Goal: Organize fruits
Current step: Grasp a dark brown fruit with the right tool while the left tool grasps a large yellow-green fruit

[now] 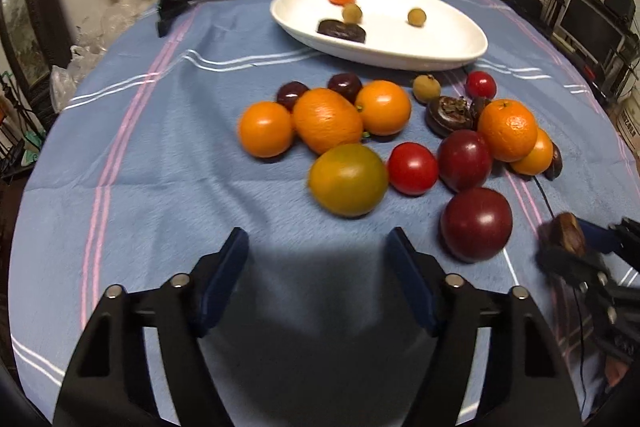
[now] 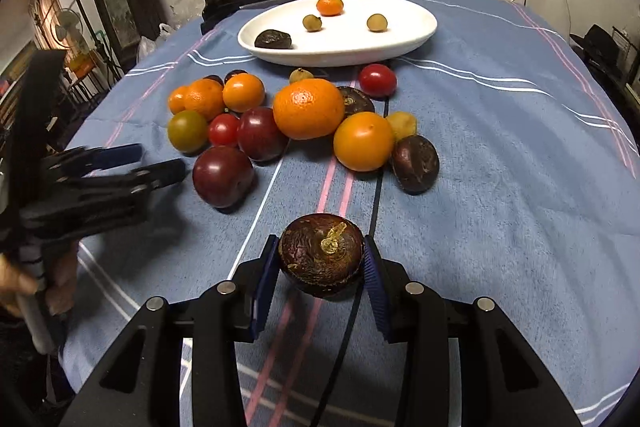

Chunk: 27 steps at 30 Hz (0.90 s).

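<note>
Water chestnut (image 2: pixel 321 261) — dark, glossy, clamped in right hand-held gripper (image 2: pixel 322 267); left hand-held gripper (image 1: pixel 318 251) apart.

Left tool (image 2: pixel 160 163) motion-blurred in the right wrist view; holding hand (image 2: pixel 24 287) cut off at the edge

left gripper (image 1: pixel 318 259): jaws apart, nothing between, over blue cloth (image 1: pixel 160 167) | green-orange fruit (image 1: pixel 348 179): just beyond gripper | white dish (image 1: pixel 380 23): far behind fruit | dark plum (image 1: pixel 476 223): right of gripper
</note>
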Available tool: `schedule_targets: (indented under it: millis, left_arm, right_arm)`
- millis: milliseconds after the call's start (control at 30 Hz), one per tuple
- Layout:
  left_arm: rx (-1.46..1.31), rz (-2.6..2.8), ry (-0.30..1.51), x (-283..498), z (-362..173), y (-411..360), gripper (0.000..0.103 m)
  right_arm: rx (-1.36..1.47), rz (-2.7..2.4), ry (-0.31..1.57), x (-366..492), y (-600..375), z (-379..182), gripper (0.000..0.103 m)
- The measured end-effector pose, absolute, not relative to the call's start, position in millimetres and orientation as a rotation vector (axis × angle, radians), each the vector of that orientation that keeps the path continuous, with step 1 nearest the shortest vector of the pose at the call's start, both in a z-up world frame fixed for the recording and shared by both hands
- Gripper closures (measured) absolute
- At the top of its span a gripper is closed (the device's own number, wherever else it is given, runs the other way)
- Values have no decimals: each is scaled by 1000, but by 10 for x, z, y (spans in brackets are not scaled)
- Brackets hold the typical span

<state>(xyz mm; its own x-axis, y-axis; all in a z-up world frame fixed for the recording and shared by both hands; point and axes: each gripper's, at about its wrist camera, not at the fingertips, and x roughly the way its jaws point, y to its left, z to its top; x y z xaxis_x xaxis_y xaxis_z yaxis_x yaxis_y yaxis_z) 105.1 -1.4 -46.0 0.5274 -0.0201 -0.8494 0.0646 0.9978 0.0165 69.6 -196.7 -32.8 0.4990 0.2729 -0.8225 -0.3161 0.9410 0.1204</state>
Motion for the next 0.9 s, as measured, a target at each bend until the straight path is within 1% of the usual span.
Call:
schedule_targets:
  millis: [200, 233, 267, 300, 333, 500, 600, 733, 900]
  left_arm:
    - [78, -59, 1025, 1267, -505, -146, 35]
    - [73, -59, 1026, 1291, -504, -148, 38]
    - [65, -64, 1025, 1315, -499, -149, 49]
    - [62, -62, 1021, 1322, -487, -145, 58]
    - [58, -66, 1021, 1322, -477, -143, 61]
    - [64, -76, 1016, 1185, -444, -115, 61]
    - [44, -100, 1005, 1066, -319, -57, 61]
    - [50, -129, 940, 946, 29, -37, 61]
    - [17, -173, 885, 1070, 401, -79, 61]
  right_arm:
    - [-35, 382, 981, 682, -1977, -313, 61]
    - [-33, 382, 982, 685, -1978, -314, 61]
    - [-32, 381, 981, 686, -1984, -314, 61]
    - [-32, 378, 980, 680, -1992, -315, 61]
    - [-29, 377, 980, 680, -2001, -314, 61]
    - [-21, 366, 973, 666, -2061, -281, 61]
    - [-6, 361, 947, 667, -2114, -173, 61]
    - [-8, 370, 875, 693, -2140, 99, 61]
    - [-22, 397, 765, 862, -2084, 494, 61]
